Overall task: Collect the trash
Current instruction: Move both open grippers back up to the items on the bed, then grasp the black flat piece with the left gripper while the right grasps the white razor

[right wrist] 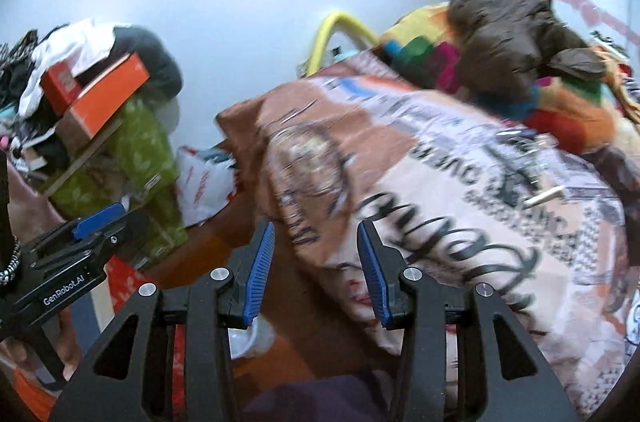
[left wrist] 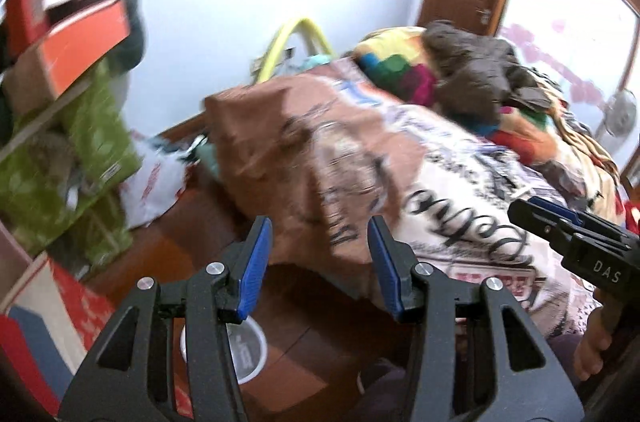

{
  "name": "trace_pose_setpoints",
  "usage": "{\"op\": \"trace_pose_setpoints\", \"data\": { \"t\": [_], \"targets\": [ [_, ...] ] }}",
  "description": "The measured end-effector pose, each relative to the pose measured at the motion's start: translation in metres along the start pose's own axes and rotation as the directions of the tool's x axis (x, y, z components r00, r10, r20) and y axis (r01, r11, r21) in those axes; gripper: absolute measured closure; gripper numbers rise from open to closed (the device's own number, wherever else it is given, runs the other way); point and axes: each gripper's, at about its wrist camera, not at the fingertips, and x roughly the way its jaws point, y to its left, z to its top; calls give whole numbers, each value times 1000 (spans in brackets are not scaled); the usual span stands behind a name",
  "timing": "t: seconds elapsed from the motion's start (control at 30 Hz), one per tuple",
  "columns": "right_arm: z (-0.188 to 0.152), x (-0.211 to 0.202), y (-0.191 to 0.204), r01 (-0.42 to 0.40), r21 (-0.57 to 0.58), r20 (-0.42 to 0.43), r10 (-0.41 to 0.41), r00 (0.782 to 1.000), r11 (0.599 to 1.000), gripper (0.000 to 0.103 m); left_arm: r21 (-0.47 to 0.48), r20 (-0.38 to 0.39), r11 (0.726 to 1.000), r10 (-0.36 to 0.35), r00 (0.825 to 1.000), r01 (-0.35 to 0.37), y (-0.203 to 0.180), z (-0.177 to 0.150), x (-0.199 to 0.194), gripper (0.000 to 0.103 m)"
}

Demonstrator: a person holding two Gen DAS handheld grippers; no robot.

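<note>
**Left wrist view: both grippers empty above a cup on the floor**

Left gripper (left wrist: 316, 262) and right gripper (right wrist: 316, 270) hang parted, grasping nothing. Near, beside the bed (left wrist: 460, 182), a white disposable cup (left wrist: 248, 350) stands on the wooden floor (left wrist: 316, 338). It looks light and crushable; I'd pinch its rim gently.

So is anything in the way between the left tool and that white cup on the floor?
Nothing visible is. The white cup sits on the wooden floor just below the open, empty left tool. The bed is off to one side.
</note>
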Motion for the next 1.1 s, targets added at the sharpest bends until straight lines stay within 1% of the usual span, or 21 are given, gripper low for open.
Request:
{"op": "trace_pose_setpoints", "data": {
  "t": [0.1,0.2,0.33,0.5,0.57,0.77,0.93,1.0,1.1],
  "targets": [
    [5,-17,-27,32,31,32,-33,999,999,64,47,13,998,-42,999,41,-34,12,2,52],
    [10,-32,-56,50,67,46,-54,997,996,64,90,1,992,-85,996,84,-67,25,14,50],
    [13,-47,-91,114,98,74,-122,990,989,64,140,-16,981,-133,991,134,-109,36,29,50],
    [16,-54,-130,163,146,76,-175,982,976,64,196,-28,963,-186,982,188,-158,46,50,50],
    [17,-54,-145,185,163,73,-199,977,969,64,206,-35,957,-202,979,205,-171,48,57,50],
    [16,-43,-188,236,211,41,-250,967,948,64,235,-71,939,-240,968,250,-211,56,89,48],
    [10,-23,-222,278,248,-11,-284,959,928,64,259,-104,930,-243,964,262,-231,54,120,48],
    [7,-12,-235,286,262,-41,-286,957,922,64,265,-123,926,-244,962,269,-238,51,135,48],
    [2,7,-255,280,293,-85,-267,960,914,64,264,-164,923,-242,956,279,-245,45,160,48]
  ]
}}
